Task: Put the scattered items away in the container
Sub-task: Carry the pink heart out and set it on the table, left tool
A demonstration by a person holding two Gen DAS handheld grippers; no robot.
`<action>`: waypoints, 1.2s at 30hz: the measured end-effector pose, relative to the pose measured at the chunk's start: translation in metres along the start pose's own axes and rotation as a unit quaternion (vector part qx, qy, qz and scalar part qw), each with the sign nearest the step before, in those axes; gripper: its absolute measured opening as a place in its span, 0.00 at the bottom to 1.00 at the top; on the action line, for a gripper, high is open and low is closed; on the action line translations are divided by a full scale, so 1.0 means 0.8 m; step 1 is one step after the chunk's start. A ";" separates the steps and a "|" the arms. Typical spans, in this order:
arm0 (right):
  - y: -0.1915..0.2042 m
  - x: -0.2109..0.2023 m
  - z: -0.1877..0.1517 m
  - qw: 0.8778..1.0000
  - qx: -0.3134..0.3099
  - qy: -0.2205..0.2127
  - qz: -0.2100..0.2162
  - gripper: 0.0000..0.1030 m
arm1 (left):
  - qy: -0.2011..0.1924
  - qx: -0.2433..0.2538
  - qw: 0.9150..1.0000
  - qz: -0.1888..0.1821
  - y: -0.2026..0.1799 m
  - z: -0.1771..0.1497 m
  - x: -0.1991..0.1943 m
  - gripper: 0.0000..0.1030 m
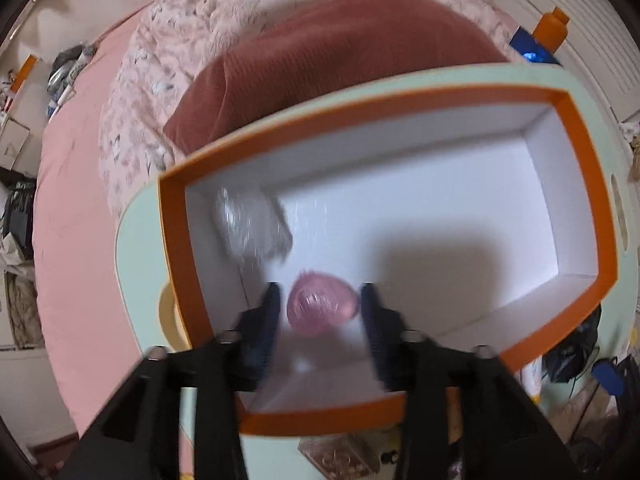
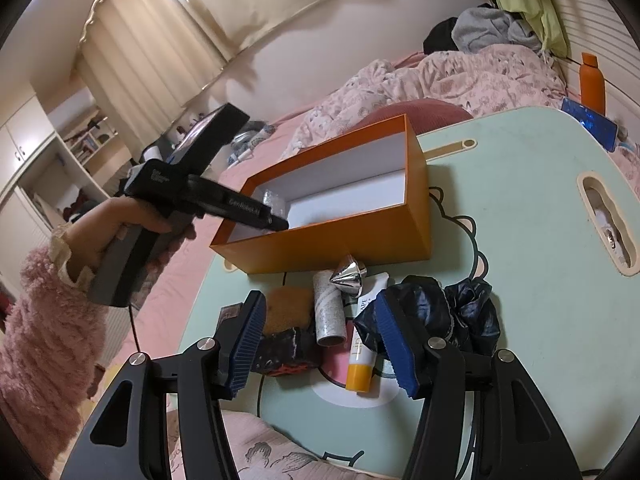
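Hovering in the left wrist view, the left gripper (image 1: 320,300) points down into the orange box (image 1: 592,264), lower centre of the frame. Its fingers stand apart, clear of the pink ball (image 1: 322,305) blurred between them. A clear wrapped item (image 1: 250,222) lies at the box's left end. Risk: the ball may roll or bounce on the bare white floor, or a finger may clip the wall on withdrawal.

In the right wrist view, the right gripper (image 2: 320,344) waits open and empty over the clutter at lower centre: yellow-capped tube (image 2: 362,364), cardboard roll (image 2: 330,312), silver cone (image 2: 347,278), dark scrunchie (image 2: 468,312). Crowding invites a double grab or knocking neighbours off the green table (image 2: 520,200).
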State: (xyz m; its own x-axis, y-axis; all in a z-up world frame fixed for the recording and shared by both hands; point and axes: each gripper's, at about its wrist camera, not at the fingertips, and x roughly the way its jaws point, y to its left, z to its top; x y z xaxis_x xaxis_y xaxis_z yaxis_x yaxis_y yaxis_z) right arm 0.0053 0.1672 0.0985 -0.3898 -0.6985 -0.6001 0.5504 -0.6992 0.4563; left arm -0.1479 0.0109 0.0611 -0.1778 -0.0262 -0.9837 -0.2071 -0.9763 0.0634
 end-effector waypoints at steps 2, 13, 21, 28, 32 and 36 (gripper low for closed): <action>0.000 0.001 -0.001 1.000 0.002 0.002 0.001 0.55 | 0.000 -0.002 1.000 0.005 0.001 0.000 0.003 0.51; -0.003 0.002 0.001 1.000 0.004 0.002 0.004 0.57 | 0.005 0.003 1.000 -0.012 -0.004 -0.004 0.021 0.38; -0.003 0.001 0.002 1.000 0.000 -0.004 0.000 0.57 | -0.116 -0.019 0.987 -0.108 0.016 -0.028 -0.080 0.38; -0.002 0.001 0.002 1.000 0.000 -0.003 -0.001 0.57 | -0.139 0.006 0.978 -0.154 0.010 -0.122 -0.083 0.38; 0.004 0.004 0.003 1.000 -0.008 0.003 -0.002 0.57 | -0.143 -0.018 0.979 -0.145 0.009 -0.138 -0.033 0.38; 0.014 0.003 0.005 1.000 -0.024 0.005 -0.007 0.57 | -0.149 -0.039 0.974 -0.164 0.002 -0.143 -0.009 0.38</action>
State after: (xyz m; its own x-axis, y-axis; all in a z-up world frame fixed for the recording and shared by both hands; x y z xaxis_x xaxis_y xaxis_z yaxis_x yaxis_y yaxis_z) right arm 0.0077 0.1573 0.1044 -0.3912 -0.6866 -0.6129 0.5795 -0.7011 0.4155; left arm -0.0366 -0.0149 0.0488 -0.3879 0.3414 -0.8561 -0.2276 -0.9356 -0.2699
